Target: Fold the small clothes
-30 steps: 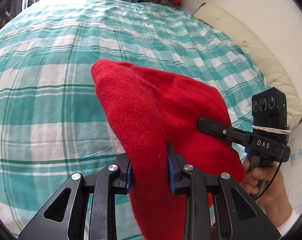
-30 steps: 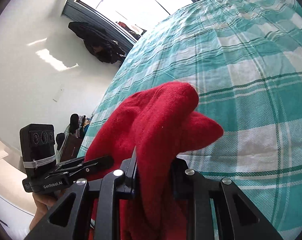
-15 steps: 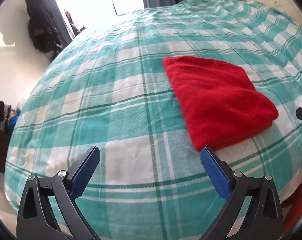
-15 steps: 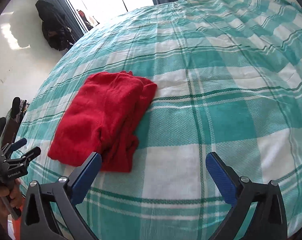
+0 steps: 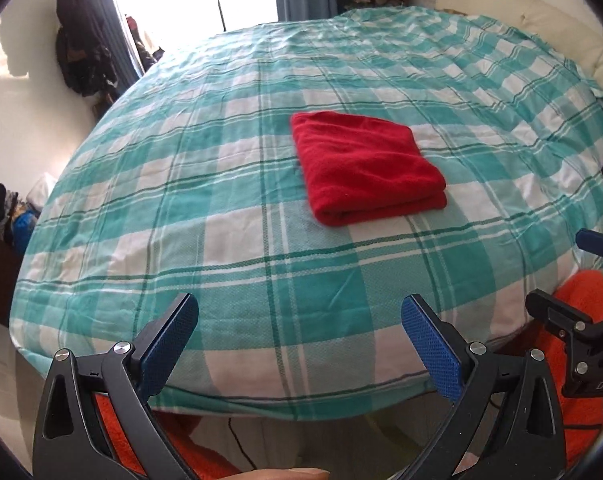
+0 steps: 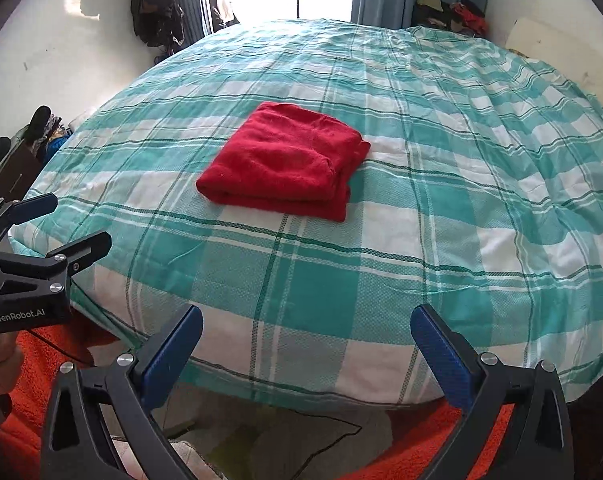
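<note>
Red garment [image 5: 365, 168] lies folded flat mid-bed on the teal plaid bedspread [image 5: 221, 208], nothing touching it. Left gripper [image 5: 301, 344] and right gripper [image 6: 307, 352] hang at the near edge, jaws wide, empty. Dark clothes [image 6: 157, 4] hang beside the bright window.

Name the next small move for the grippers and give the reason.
Probably none on this piece: hold both clear of the bed. The red garment lies folded flat on the checked bedcover, and the left gripper and right gripper stand open, empty, at the near edge.
</note>
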